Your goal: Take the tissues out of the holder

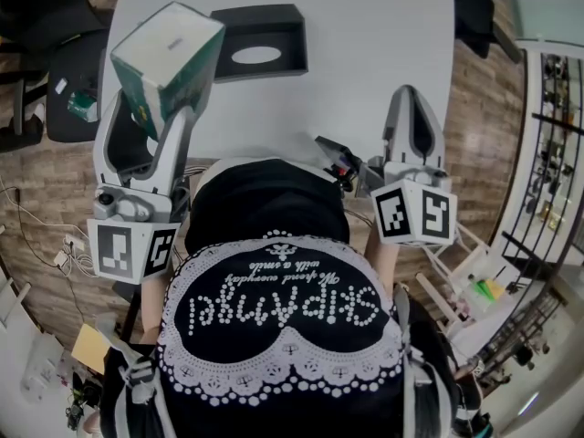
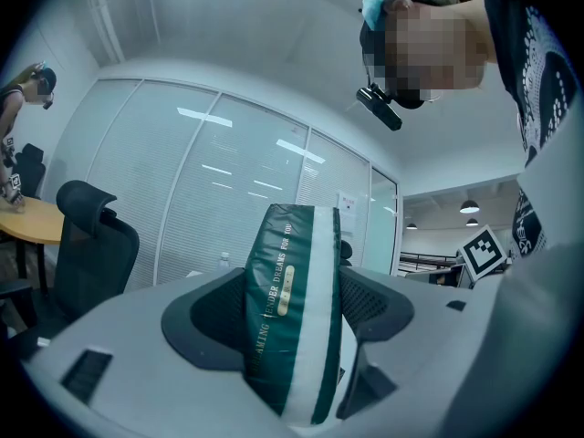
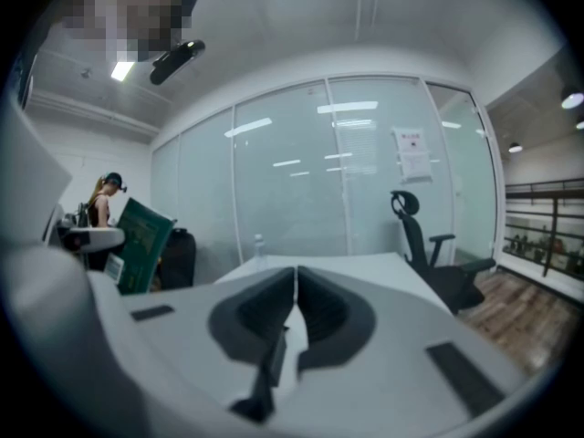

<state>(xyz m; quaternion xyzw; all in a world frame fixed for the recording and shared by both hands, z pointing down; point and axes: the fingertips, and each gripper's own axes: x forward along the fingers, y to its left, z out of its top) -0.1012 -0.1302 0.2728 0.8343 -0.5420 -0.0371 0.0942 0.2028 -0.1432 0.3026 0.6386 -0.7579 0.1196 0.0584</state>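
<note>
- Head view only: we see the black holder (image 1: 287,30) on the white table (image 1: 374,35), nearer the left edge than the right. Its oval opening faces up.
- Head view also shows the tissue pack (image 1: 164,62) out of the holder and up in the air. It sits above the table's left edge, near the holder's left side but not touching it.
- Left gripper view only: the left gripper (image 2: 294,286) has both dark pads (image 2: 214,313) pressed on the pack's two sides. The pack stands on its narrow edge between them, leaning slightly right. Its green wrap with a white stripe faces the camera and sticks out well past the pad tips.
- Right gripper view only: the right gripper (image 3: 294,290) has its jaws pressed together, pad on pad, with nothing between them.
- That view also catches the green pack from the side at far left. Behind it we see a second person (image 3: 105,199) and an office chair (image 3: 424,235) by the glass wall.
- Pose: both grippers are held up in front of the person's chest, jaws pointing away toward the table. The left one is raised and tilted up.
- The right one is over the table's near edge toward the right corner, well apart from pack and holder.
- Marker cubes (image 1: 132,249) sit at the near ends.
</note>
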